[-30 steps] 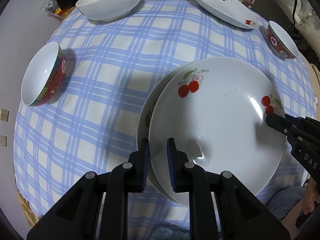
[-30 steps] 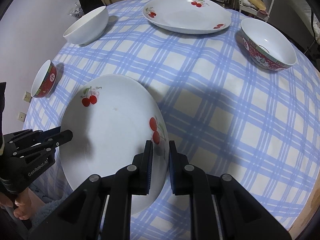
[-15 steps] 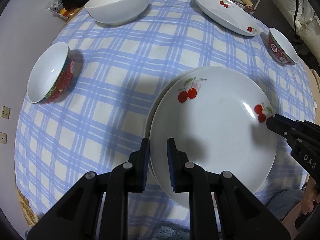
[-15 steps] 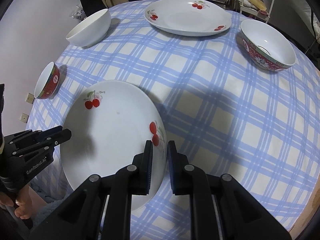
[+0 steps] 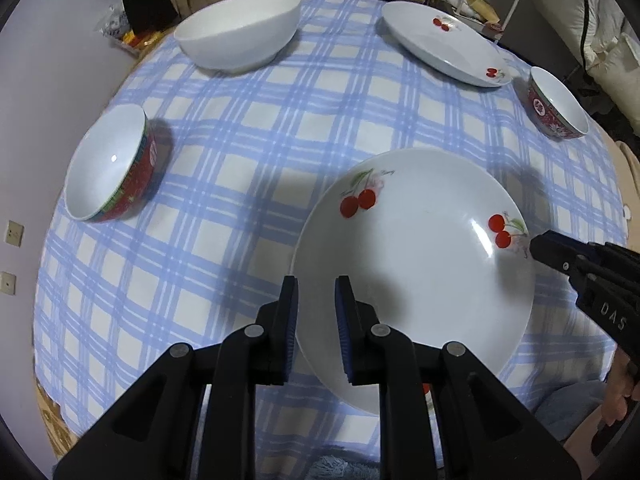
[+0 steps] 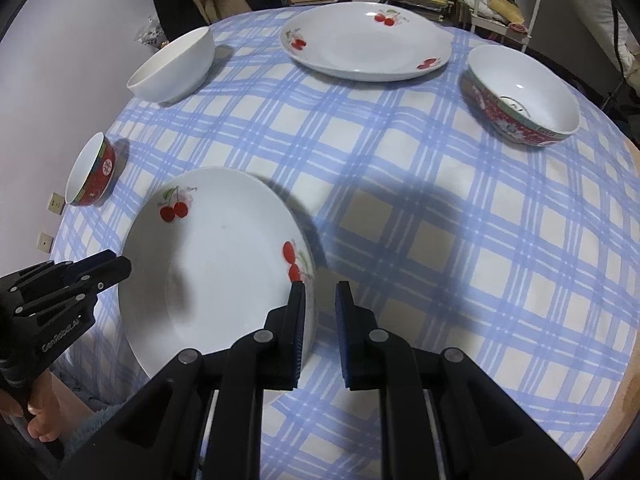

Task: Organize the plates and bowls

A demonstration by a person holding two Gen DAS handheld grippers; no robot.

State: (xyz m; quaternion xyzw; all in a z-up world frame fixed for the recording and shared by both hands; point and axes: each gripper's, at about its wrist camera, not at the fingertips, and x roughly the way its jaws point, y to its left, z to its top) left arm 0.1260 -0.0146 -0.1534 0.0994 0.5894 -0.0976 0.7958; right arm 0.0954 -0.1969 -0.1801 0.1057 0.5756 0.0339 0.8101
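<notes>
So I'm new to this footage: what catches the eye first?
The big cherry-print plate nearest the cameras, with the left gripper and right gripper straddling its opposite rims. Behind it, on the blue checked tablecloth, sit a second cherry plate and three bowls.

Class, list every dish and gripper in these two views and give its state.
Near white cherry-print ceramic plate: gripped at both rims.
Far white cherry-print plate: flat, empty.
Plain white bowl: upright, empty.
Small red-sided bowl: upright, empty.
Large red-sided bowl: upright, empty.
Left gripper: shut on near plate.
Right gripper: shut on near plate.
</notes>
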